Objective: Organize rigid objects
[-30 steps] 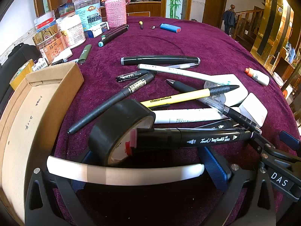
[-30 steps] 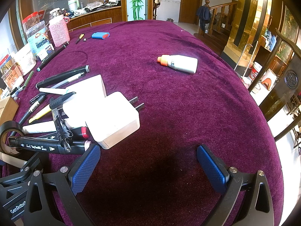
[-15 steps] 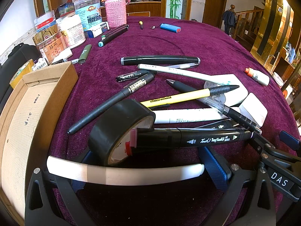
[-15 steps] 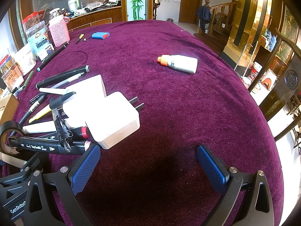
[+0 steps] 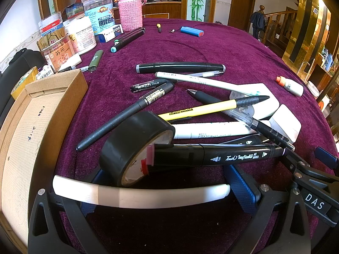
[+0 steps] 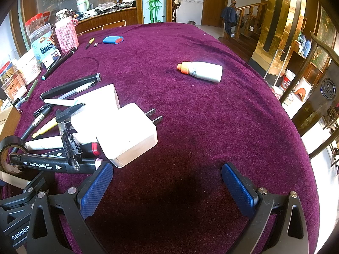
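on the purple cloth: a table [image 6: 211, 127] covered in deep purple velvet, a loose heap of pens and chargers lying at its near left.
left gripper [image 5: 165, 182]: its blue pads stand wide apart, with a roll of black tape [image 5: 131, 146] and a long white pen [image 5: 139, 194] lying between and across them; whether the pads press on either cannot be told.
black marker [image 5: 211, 155]: lies across the tape roll, pink and red cap ends to the left, white lettering on the barrel.
yellow pen [image 5: 201, 109]: rests on top of the heap, black grip pointing right.
white marker [image 5: 211, 130]: lies just behind the black marker, under the yellow pen.
clear pen [image 5: 254, 124]: slants across the right end of the heap, its tip near the right gripper.
right gripper [image 6: 167, 186]: fingers spread wide with only bare cloth between them; left pad just beside the end of the black marker.
white chargers [image 6: 125, 133]: two blocks touching, the nearer one with its prongs pointing right.
cardboard box [image 5: 31, 131]: open, at the near left of the table, just beside the heap.
white bottle [image 6: 201, 71]: orange cap, on its side, alone and well apart to the far right.
far left edge: jars [image 5: 93, 19] and a pink knitted bottle [image 5: 130, 10] stand in a row.
blue case [image 5: 191, 31]: lies far back near the middle.
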`<state>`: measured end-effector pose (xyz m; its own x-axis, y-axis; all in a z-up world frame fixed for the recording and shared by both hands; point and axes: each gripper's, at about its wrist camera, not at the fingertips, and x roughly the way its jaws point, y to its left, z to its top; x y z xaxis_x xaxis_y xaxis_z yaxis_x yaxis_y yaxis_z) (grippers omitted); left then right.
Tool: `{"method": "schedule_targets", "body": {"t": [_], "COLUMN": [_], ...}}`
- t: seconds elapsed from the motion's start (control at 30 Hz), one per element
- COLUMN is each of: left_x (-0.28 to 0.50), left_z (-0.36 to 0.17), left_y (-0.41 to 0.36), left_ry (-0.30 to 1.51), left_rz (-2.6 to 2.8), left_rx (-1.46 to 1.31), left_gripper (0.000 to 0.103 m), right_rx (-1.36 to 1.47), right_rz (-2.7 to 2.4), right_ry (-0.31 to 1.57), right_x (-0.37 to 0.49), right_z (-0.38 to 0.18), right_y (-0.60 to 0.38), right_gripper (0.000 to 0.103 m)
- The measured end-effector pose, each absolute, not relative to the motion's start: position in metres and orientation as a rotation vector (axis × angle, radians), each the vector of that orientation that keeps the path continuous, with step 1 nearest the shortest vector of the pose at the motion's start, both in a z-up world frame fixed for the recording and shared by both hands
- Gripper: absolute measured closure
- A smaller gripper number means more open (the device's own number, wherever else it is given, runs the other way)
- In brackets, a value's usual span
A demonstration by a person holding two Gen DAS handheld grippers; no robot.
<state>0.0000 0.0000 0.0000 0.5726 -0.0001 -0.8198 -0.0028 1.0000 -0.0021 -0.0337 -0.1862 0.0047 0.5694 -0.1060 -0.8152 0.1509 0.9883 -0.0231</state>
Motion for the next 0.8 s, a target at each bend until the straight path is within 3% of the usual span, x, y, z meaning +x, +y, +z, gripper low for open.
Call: {"method": "schedule_targets", "body": {"t": [0.8], "left_x": [0.0017], "left_z": [0.0009], "left_y": [0.0004], "left_ry": [0.971], "left_rz": [-0.021], "left_rx": [0.007], "left_gripper": [0.001], "right_rx": [0.052], "right_rz": [-0.151], "right_ry": [0.95], "right_x": [-0.0342], "right_z": [0.0052], "right_y": [-0.1875], "right_gripper": [0.001]}}
